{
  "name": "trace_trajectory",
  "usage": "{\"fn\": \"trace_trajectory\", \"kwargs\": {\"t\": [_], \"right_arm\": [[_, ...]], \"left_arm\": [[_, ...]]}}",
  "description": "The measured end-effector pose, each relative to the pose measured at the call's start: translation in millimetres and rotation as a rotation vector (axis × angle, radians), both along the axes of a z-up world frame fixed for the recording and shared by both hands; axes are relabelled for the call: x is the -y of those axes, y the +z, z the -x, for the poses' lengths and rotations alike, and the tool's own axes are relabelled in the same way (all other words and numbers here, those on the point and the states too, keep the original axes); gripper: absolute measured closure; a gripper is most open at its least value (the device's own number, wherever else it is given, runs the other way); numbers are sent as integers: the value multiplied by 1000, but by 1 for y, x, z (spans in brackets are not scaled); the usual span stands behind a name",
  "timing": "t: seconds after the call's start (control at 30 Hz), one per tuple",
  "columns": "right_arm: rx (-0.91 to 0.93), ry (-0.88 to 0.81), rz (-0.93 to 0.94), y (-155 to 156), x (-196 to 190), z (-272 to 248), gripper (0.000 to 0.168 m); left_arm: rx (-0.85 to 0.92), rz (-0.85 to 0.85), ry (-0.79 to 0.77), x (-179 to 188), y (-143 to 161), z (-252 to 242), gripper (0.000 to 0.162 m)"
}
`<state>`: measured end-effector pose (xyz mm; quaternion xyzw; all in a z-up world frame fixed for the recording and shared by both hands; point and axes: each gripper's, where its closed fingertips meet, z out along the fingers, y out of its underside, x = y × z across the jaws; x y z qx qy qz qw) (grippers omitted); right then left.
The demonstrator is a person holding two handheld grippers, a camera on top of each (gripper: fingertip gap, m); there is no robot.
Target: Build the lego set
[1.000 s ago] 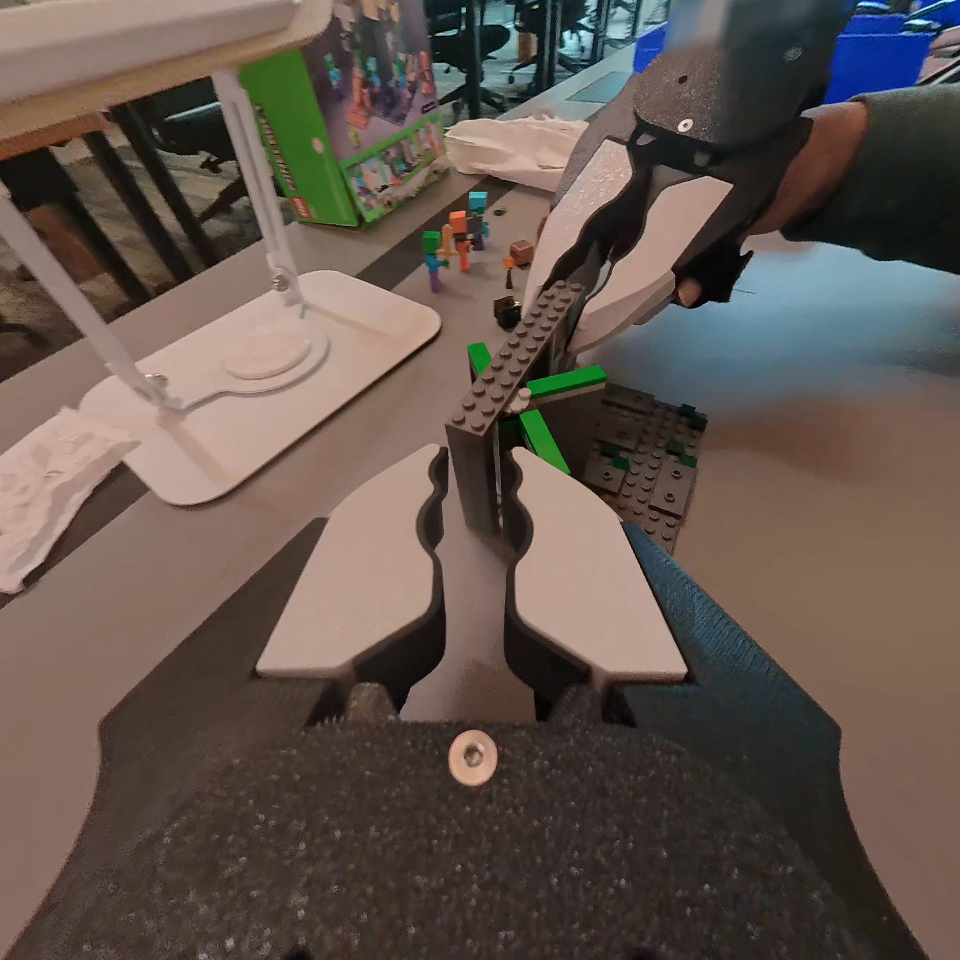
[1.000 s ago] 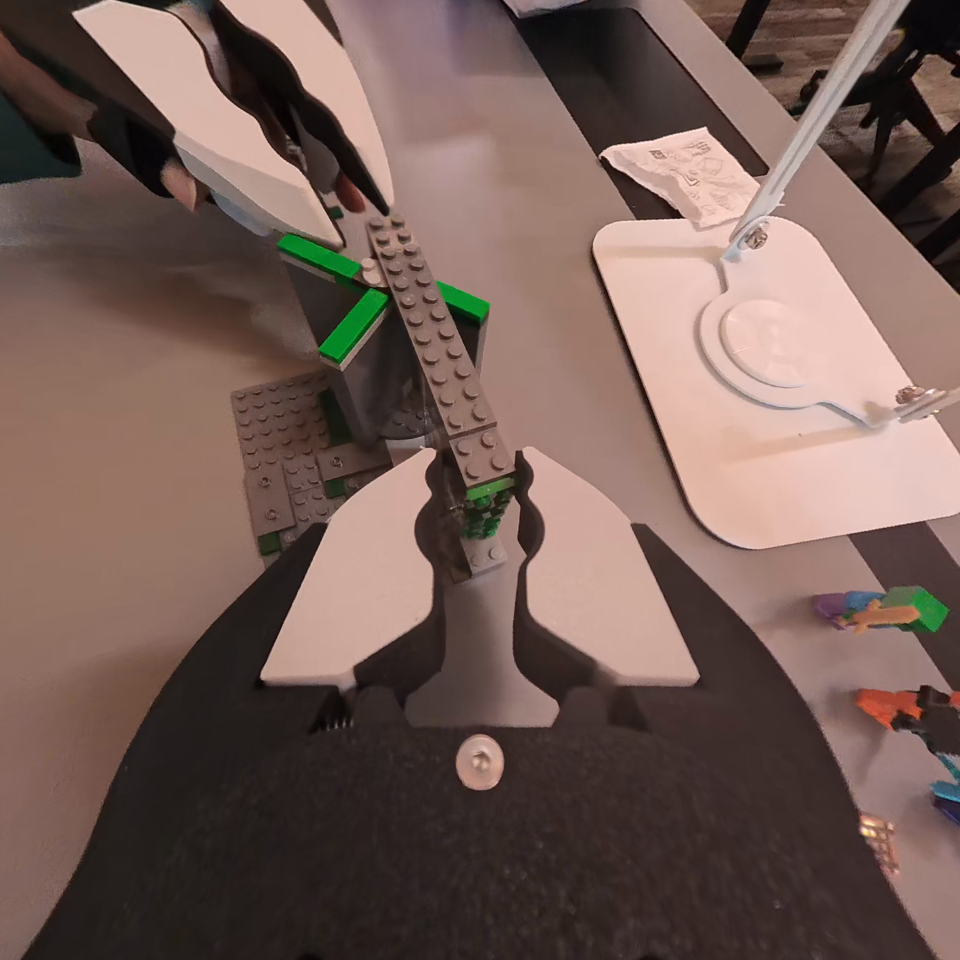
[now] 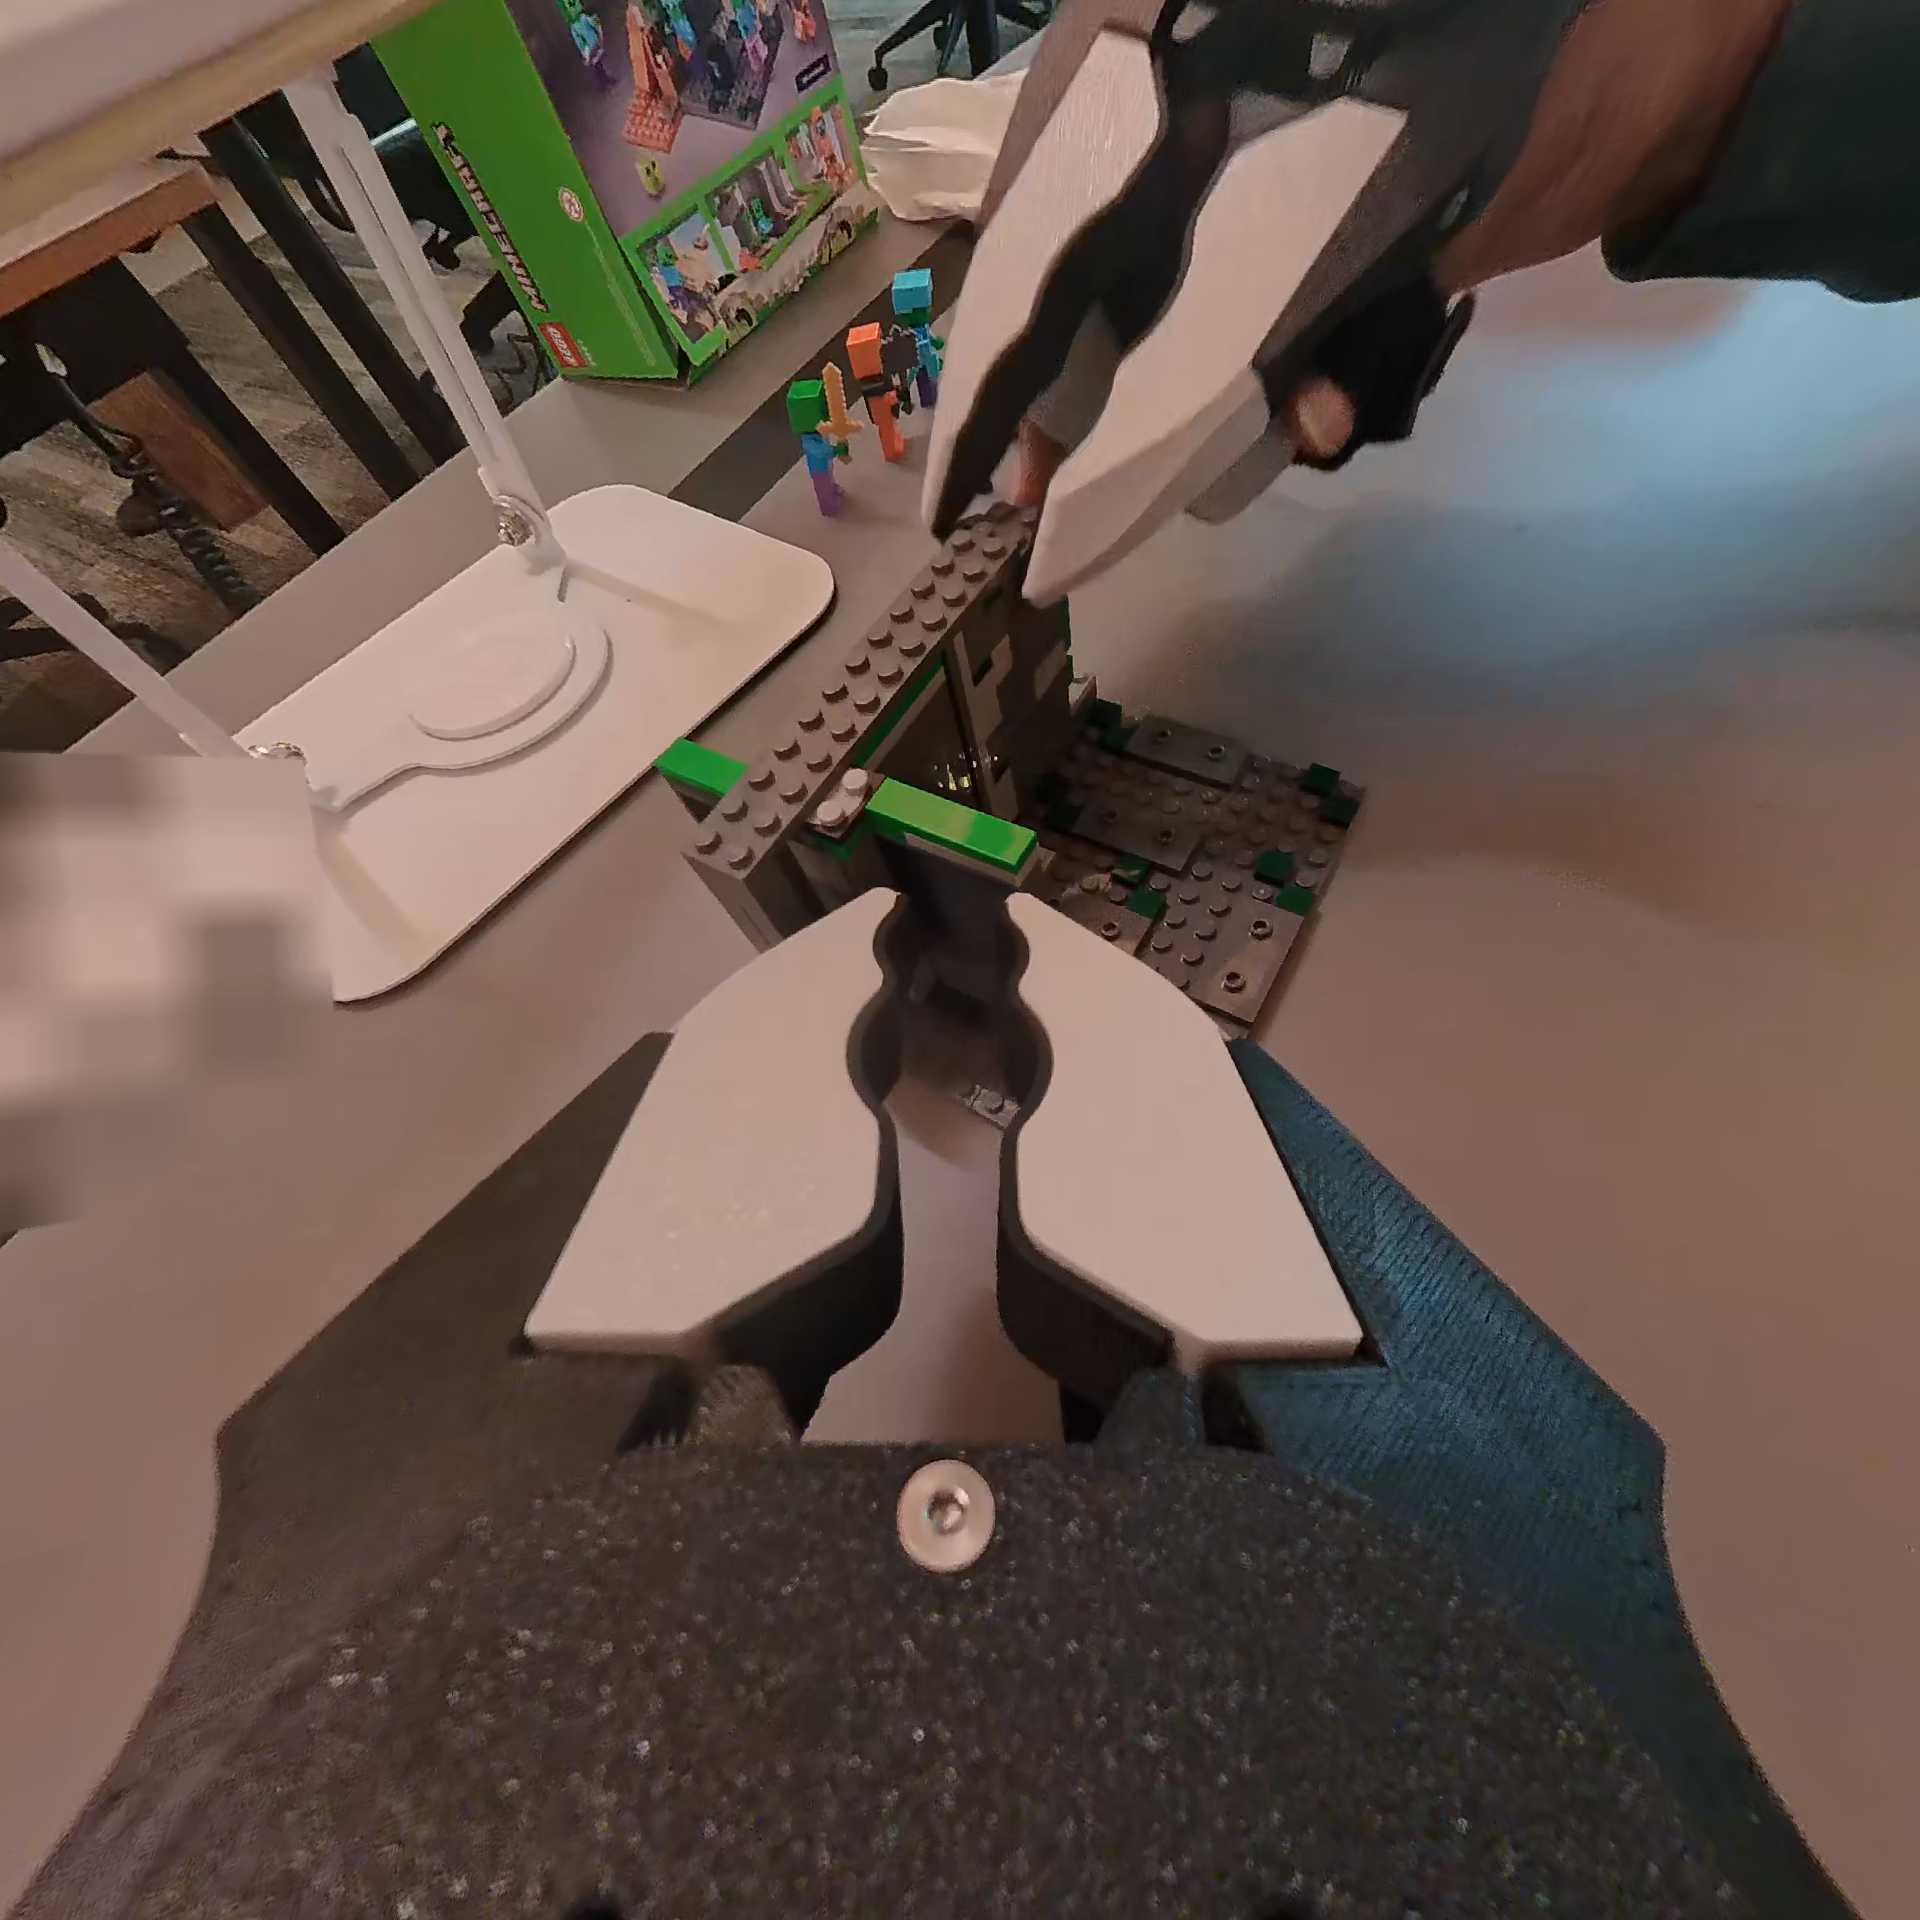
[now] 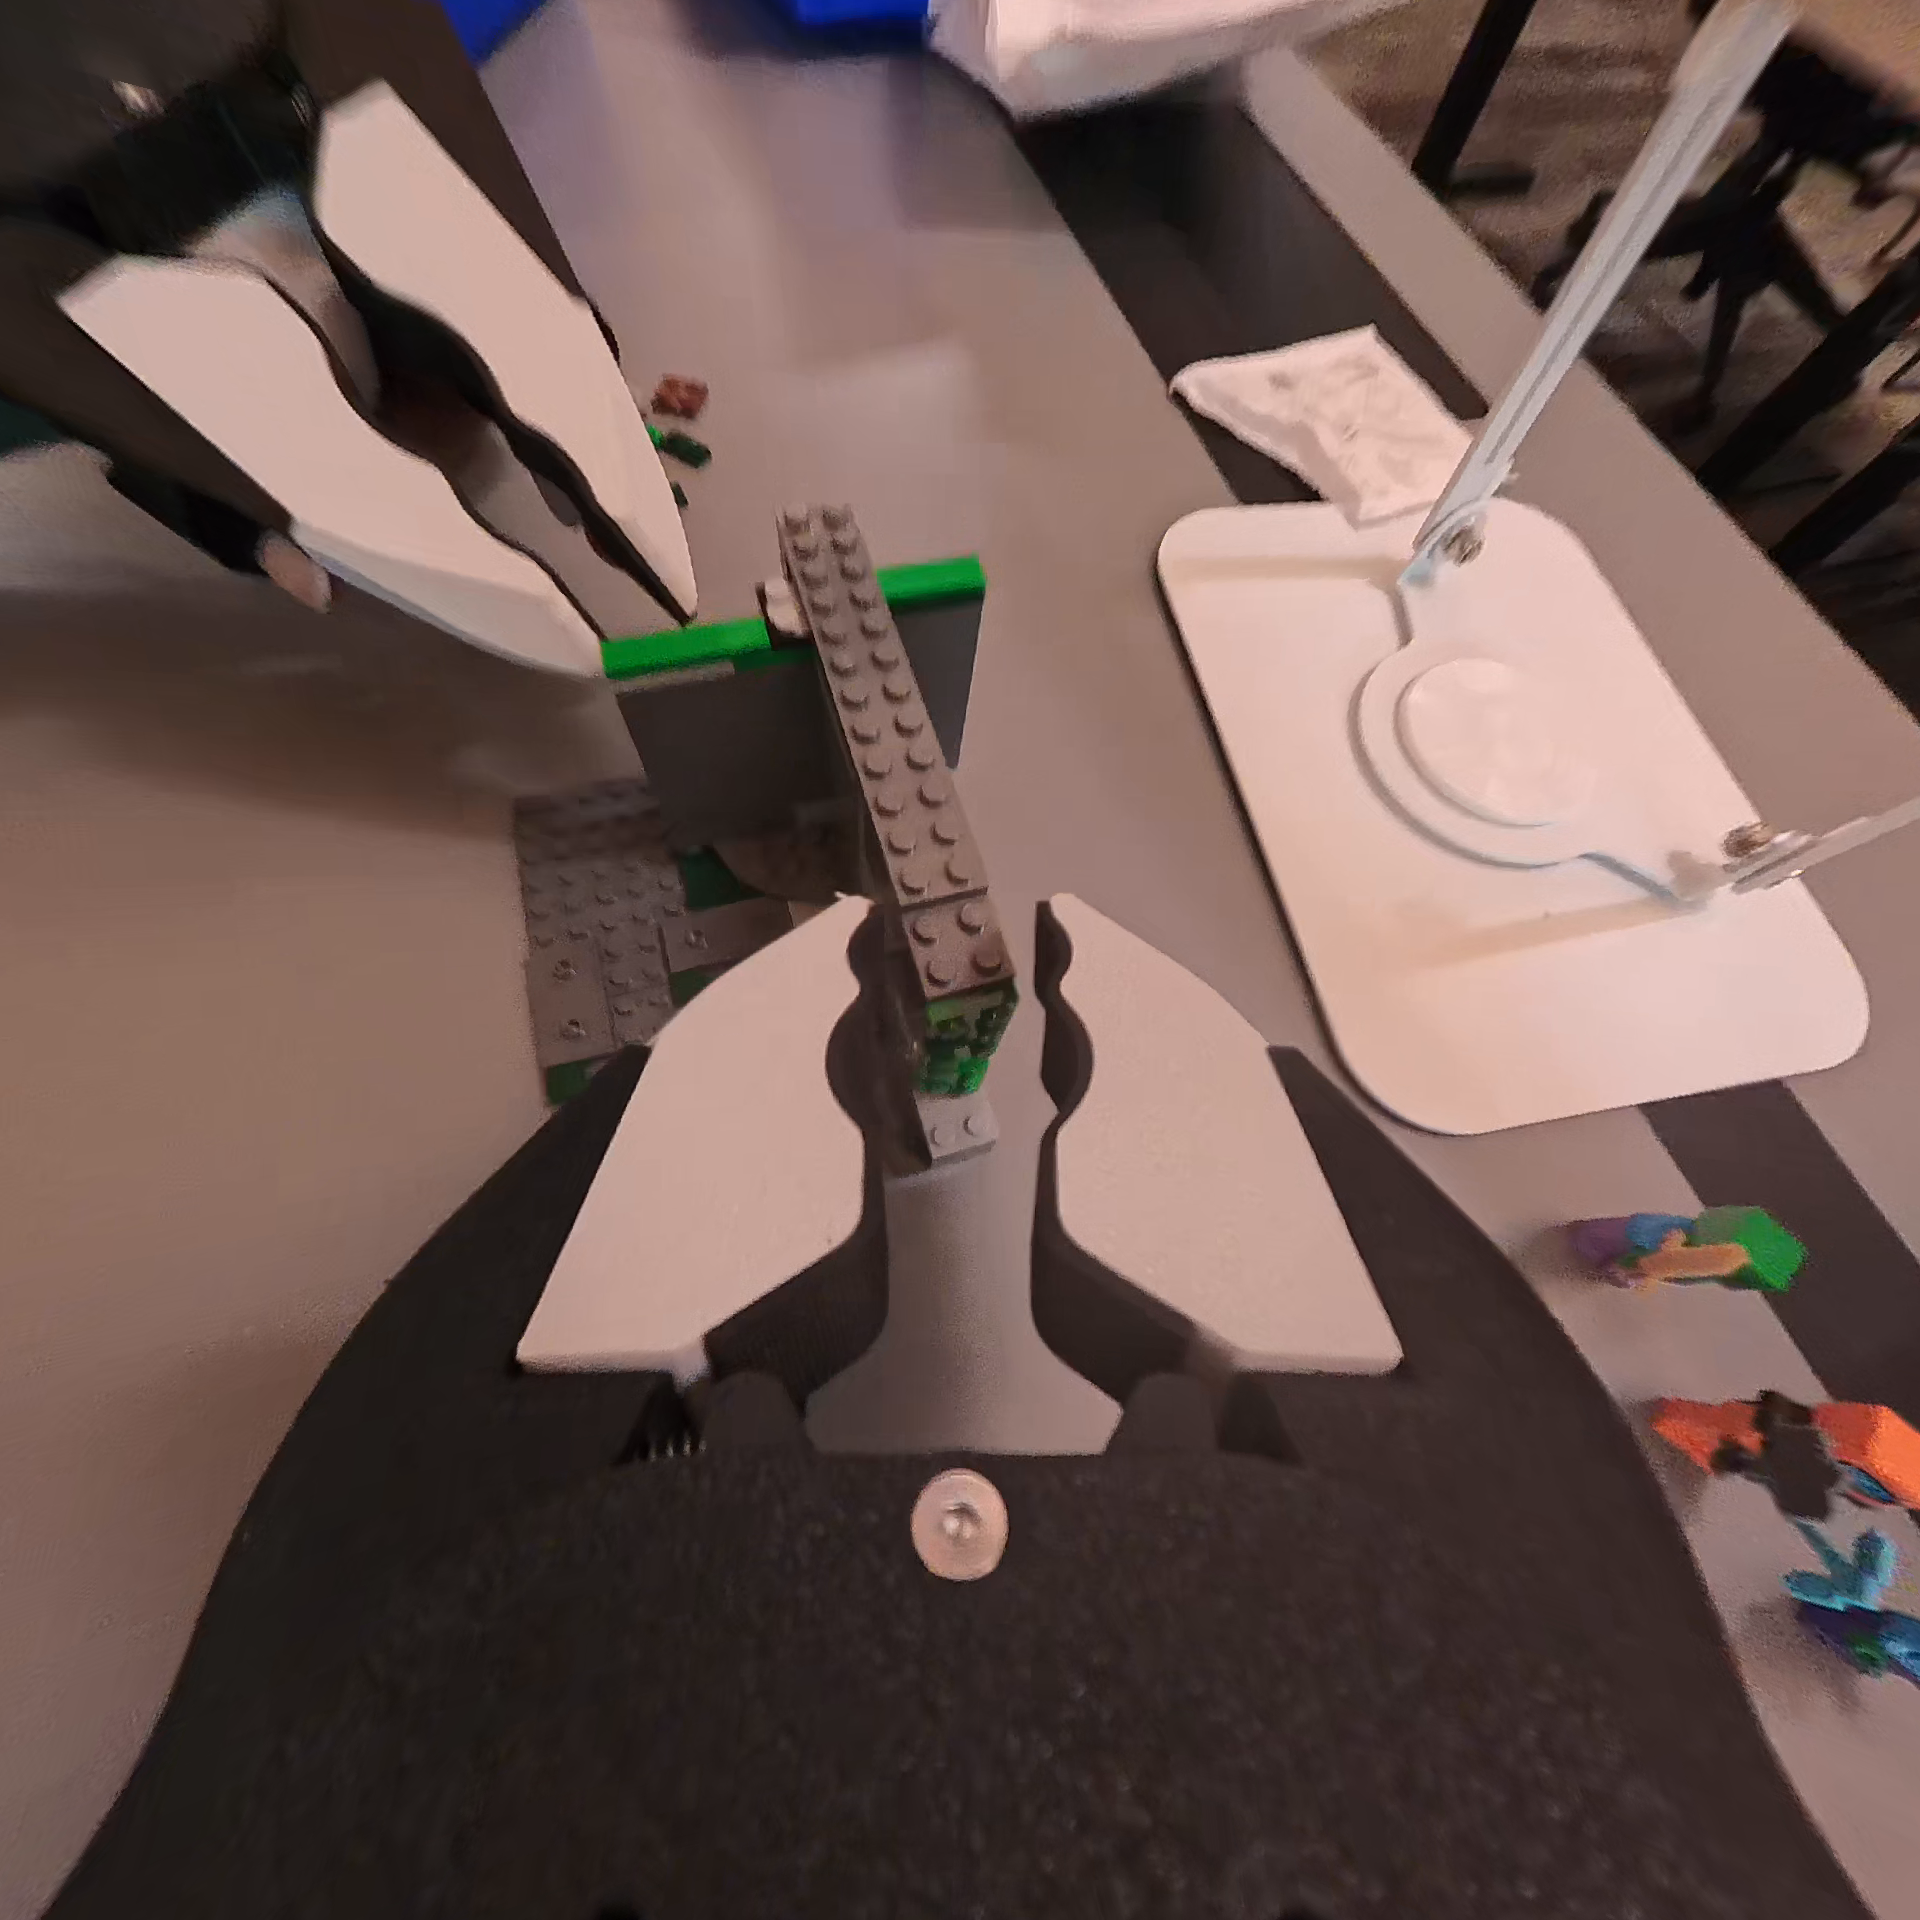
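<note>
A smooth grey tabletop [image 3: 1558,1091] in an office space carries the work. The left gripper [image 3: 940,914] is seen with its white fingers parted, nothing clamped, its tips just beside the near wall of the build. The right gripper [image 4: 954,914] likewise stands with a gap either side of the wall end between its fingers, so it seems to be released or only loosely guarding. The long dark-grey studded plastic plate [image 3: 883,675] lies along the top of the grey-and-green brick wall assembly [image 4: 790,748], whose studded grey baseplate [image 3: 1195,831] rests on the table. The long axis of the plate runs between the two grippers, studs upward. The build is judged light, rigid yet liable to pop apart; it is best taken at the wall ends. Beyond stand a white lamp base [image 3: 582,665], small coloured block figures [image 3: 862,405] and a green box [image 3: 644,187].
</note>
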<state>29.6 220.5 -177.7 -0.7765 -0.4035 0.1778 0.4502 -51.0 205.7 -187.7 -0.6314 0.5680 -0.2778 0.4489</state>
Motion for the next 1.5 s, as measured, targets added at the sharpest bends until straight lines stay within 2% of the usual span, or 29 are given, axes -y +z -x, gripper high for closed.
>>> {"fn": "trace_trajectory", "kwargs": {"t": [0.13,0.23,0.33,0.4,0.5,0.63,0.8,1.0,1.2,1.33,1.5], "right_arm": [[-86,-50,-75,43,6,-14,134],[-168,-150,-151,75,14,-37,133],[-206,-287,-208,89,21,-69,133],[-175,-375,-206,81,25,-94,132],[-129,-459,-139,51,28,-125,132],[-55,-433,23,-4,26,-135,131],[26,-384,121,-40,1,-124,131],[90,-334,192,-56,-25,-105,130],[150,-301,217,-67,-34,-94,131],[191,-285,213,-69,-35,-92,150],[196,-273,197,-62,-29,-92,152]], "left_arm": [[28,-12,37,-5,11,7,148],[89,-24,111,-14,28,13,152],[207,-12,195,-21,52,18,153],[253,-19,246,-25,62,24,153],[305,-4,292,-25,70,29,150],[309,-9,320,-21,71,31,150],[243,-32,318,-17,51,27,150],[185,-39,325,-24,32,27,150],[123,-23,331,-31,11,28,151],[106,-23,328,-32,6,29,152],[99,-12,311,-29,4,27,152]]}}
